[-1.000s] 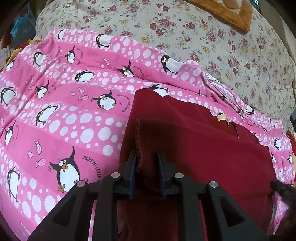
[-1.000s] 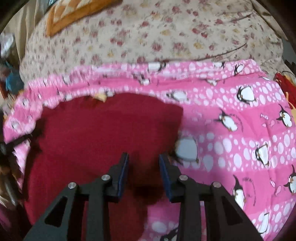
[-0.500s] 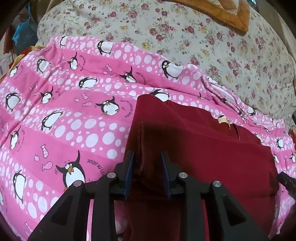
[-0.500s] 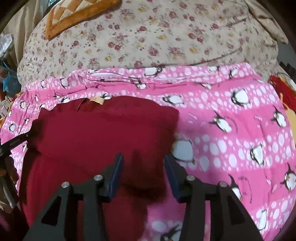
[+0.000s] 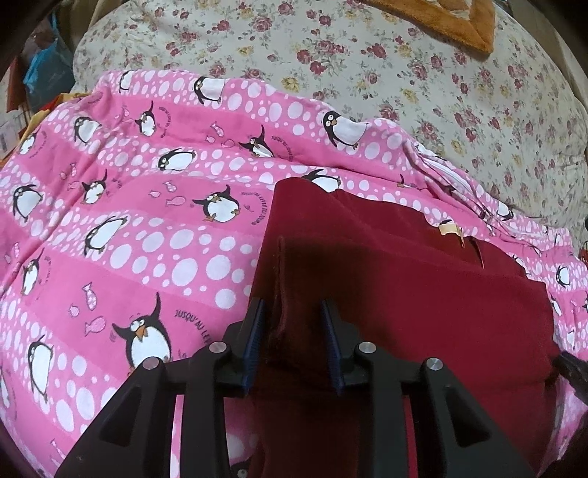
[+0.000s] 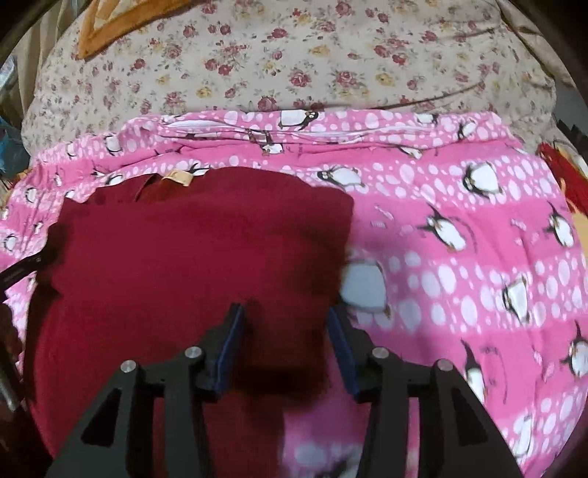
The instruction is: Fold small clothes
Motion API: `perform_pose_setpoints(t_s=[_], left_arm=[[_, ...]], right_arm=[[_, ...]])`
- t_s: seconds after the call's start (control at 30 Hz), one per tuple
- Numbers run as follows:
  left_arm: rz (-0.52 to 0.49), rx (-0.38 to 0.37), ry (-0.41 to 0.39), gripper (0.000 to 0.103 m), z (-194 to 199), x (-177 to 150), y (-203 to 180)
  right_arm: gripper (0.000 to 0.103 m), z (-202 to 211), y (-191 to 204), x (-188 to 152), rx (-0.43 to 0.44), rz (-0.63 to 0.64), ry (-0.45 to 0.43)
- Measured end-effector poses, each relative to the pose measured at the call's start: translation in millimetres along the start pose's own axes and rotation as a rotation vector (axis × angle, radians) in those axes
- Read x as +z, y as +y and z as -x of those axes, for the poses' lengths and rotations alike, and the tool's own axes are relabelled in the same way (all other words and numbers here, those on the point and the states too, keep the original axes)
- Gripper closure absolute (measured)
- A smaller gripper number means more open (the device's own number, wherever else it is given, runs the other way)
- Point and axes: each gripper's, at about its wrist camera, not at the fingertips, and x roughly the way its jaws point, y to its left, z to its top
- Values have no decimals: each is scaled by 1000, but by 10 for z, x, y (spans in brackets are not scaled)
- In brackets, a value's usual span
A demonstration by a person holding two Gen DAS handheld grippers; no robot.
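A dark red garment [image 5: 404, 294] lies folded on a pink penguin-print blanket [image 5: 147, 220]; it also shows in the right wrist view [image 6: 183, 257] with a tan neck label [image 6: 178, 177] at its far edge. My left gripper [image 5: 292, 316] is open over the garment's left edge, a fold of red cloth loose between the jaws. My right gripper [image 6: 286, 323] is open over the garment's right edge, its jaws wide apart and free of the cloth.
The pink blanket [image 6: 459, 239] lies on a beige floral bedcover [image 5: 404, 73], also in the right wrist view [image 6: 294, 66]. An orange quilted cushion [image 5: 441, 18] lies at the far edge. Clutter shows at the far left [image 5: 40, 77].
Both grippers have opened wider and let go of the red garment's edges. Both have drawn back a little toward me. The garment stays folded flat.
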Motion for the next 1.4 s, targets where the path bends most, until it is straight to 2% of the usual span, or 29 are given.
perform_pose_setpoints(t_s=[0.1, 0.2, 0.27, 0.43, 0.5, 0.57, 0.73, 0.9, 1.07, 1.4], left_arm=[[-1, 15, -7, 93, 71, -48, -9], [-2, 21, -3, 92, 156, -107, -15], [-9, 22, -1, 92, 234, -150, -19], [-4, 32, 14, 92, 457, -346, 34], [-12, 39, 22, 92, 542, -459, 46], [-25, 40, 23, 92, 631, -562, 50], [-61, 42, 14, 92, 874, -823, 44], [-80, 38, 13, 92, 1063, -1030, 57], [-79, 38, 18, 92, 1161, -1187, 97], [-72, 44, 43, 92, 1262, -1427, 164]], right_arm=[[44, 43, -58, -124, 10, -5, 15], [43, -31, -107, -198, 20, 0, 34], [62, -34, -144, -219, 8, 1, 23], [64, 152, -309, -298, 65, -102, 13], [60, 285, -322, -355, 91, -107, 7], [50, 410, -320, -421, 112, -97, 2], [41, 699, -266, -661, 163, -53, 7], [38, 854, -179, -1001, 183, -20, 12], [38, 833, -135, -1264, 189, -12, 50], [38, 778, 23, -1541, 202, 31, 100]])
